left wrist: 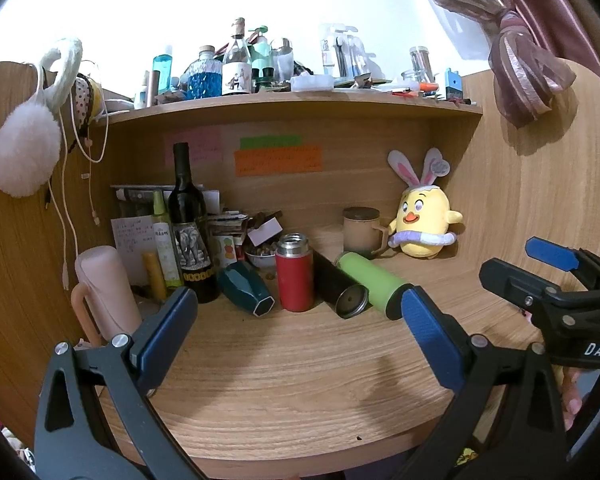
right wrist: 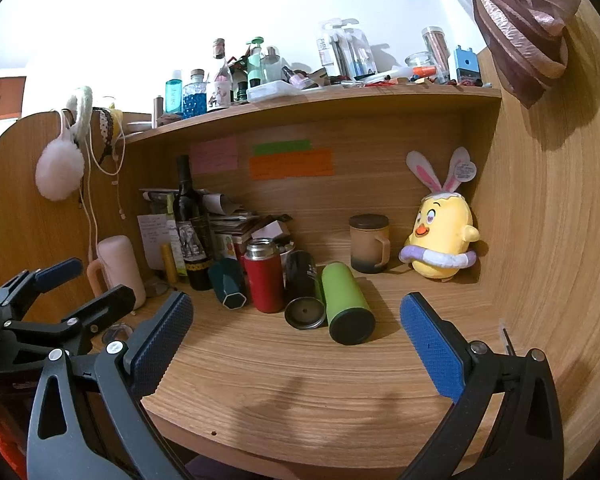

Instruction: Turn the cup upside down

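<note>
A red cup point(left wrist: 294, 276) point(right wrist: 265, 277) with a steel rim stands upright in a row of cups on the wooden desk point(left wrist: 284, 376). Beside it lie a teal cup point(left wrist: 247, 289) point(right wrist: 228, 285), a black cup point(left wrist: 336, 286) point(right wrist: 304, 292) and a green cup point(left wrist: 374, 285) point(right wrist: 346, 304), all on their sides. My left gripper point(left wrist: 296, 312) is open and empty, short of the row. My right gripper point(right wrist: 296, 316) is open and empty, also short of it; it shows at the right in the left wrist view point(left wrist: 540, 268).
A pink mug point(left wrist: 108, 292) stands at the left. A wine bottle point(left wrist: 188, 220), papers and small bottles crowd the back left. A brown lidded mug point(right wrist: 370, 244) and a yellow plush chick point(right wrist: 444, 236) sit at the back right. A cluttered shelf point(left wrist: 300, 104) hangs overhead.
</note>
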`<state>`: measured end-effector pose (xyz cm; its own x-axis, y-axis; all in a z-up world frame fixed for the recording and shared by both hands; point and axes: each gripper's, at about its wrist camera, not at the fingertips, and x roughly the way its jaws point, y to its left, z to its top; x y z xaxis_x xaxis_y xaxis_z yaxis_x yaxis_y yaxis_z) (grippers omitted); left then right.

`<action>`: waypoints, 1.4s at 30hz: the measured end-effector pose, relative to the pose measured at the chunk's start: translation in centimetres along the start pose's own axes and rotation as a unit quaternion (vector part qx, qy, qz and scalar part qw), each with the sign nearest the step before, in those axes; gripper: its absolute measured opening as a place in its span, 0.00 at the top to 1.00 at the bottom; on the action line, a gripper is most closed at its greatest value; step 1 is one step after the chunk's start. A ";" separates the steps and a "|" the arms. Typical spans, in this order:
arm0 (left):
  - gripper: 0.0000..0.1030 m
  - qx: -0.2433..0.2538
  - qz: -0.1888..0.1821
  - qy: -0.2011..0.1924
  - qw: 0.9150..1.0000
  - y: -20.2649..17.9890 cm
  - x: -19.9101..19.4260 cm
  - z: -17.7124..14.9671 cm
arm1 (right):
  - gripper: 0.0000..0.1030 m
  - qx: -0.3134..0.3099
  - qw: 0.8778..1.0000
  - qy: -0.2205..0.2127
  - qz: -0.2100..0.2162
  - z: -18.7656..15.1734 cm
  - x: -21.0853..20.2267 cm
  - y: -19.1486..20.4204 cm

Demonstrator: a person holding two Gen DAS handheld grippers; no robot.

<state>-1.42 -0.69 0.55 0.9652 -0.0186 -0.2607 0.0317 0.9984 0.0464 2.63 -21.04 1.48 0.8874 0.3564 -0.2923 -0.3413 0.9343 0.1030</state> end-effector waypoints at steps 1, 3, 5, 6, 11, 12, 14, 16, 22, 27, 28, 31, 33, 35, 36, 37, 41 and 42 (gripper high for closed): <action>0.00 0.001 0.000 -0.001 1.000 0.0 -0.1 0.1 | 0.00 0.000 1.000 0.000 -0.001 -0.1 0.0 0.0; 0.00 0.003 0.001 -0.004 1.000 -0.1 -0.2 0.1 | 0.00 0.001 1.000 -0.001 -0.003 -0.1 0.0 -0.1; 0.00 0.003 0.000 -0.005 1.000 -0.1 -0.2 0.1 | 0.00 0.001 1.000 -0.001 -0.005 -0.1 -0.1 -0.2; 0.00 0.003 0.000 -0.005 1.000 -0.1 -0.2 0.1 | 0.00 0.000 1.000 -0.001 -0.005 -0.1 -0.1 -0.2; 0.00 0.005 0.000 -0.006 1.000 -0.1 -0.2 0.1 | 0.00 0.001 1.000 -0.003 -0.005 0.0 -0.2 -0.2; 0.00 0.006 0.000 -0.006 1.000 -0.1 -0.2 0.2 | 0.00 0.001 1.000 -0.003 -0.005 0.0 -0.2 -0.3; 0.00 0.009 0.000 -0.007 1.000 -0.2 -0.3 0.2 | 0.00 0.000 1.000 -0.003 -0.006 0.0 -0.2 -0.3; 0.00 0.010 0.000 -0.009 1.000 -0.2 -0.3 0.3 | 0.00 0.000 1.000 -0.003 -0.008 0.1 -0.1 -0.3; 0.00 0.012 0.001 -0.010 1.000 -0.4 -0.3 0.1 | 0.00 0.001 1.000 -0.003 -0.010 0.1 -0.1 -0.5; 0.00 0.013 -0.001 -0.013 1.000 -0.5 -0.4 0.2 | 0.00 0.001 1.000 -0.005 -0.012 0.2 -0.2 -0.4; 0.00 0.013 -0.002 -0.013 1.000 -0.5 -0.4 0.2 | 0.00 0.002 1.000 -0.005 -0.011 0.2 -0.2 -0.4; 0.00 0.012 -0.003 -0.013 1.000 -0.5 -0.4 0.2 | 0.00 0.001 1.000 -0.005 -0.011 0.2 -0.2 -0.3; 0.00 0.012 -0.003 -0.012 1.000 -0.5 -0.4 0.2 | 0.00 0.001 1.000 -0.005 -0.011 0.1 -0.2 -0.3; 0.00 0.012 -0.003 -0.012 1.000 -0.5 -0.4 0.1 | 0.00 0.001 1.000 -0.004 -0.011 0.2 -0.2 -0.3; 0.00 0.012 -0.004 -0.012 1.000 -0.6 -0.3 0.1 | 0.00 0.001 1.000 -0.003 -0.011 0.2 -0.2 -0.3; 0.00 0.012 -0.004 -0.011 1.000 -0.5 -0.3 0.1 | 0.00 0.001 1.000 -0.002 -0.011 0.2 -0.1 -0.3; 0.00 0.012 -0.007 -0.008 1.000 -0.6 -0.1 0.1 | 0.00 0.002 1.000 -0.003 -0.010 0.2 -0.2 -0.4; 0.00 0.012 -0.009 -0.006 1.000 -0.6 0.0 0.1 | 0.00 0.002 1.000 -0.003 -0.010 0.1 -0.1 -0.3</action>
<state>-1.42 -1.26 0.62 0.9676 -0.0375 -0.2498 0.0552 0.9964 0.0644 2.67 -21.41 1.63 0.8957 0.3383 -0.2886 -0.3227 0.9410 0.1018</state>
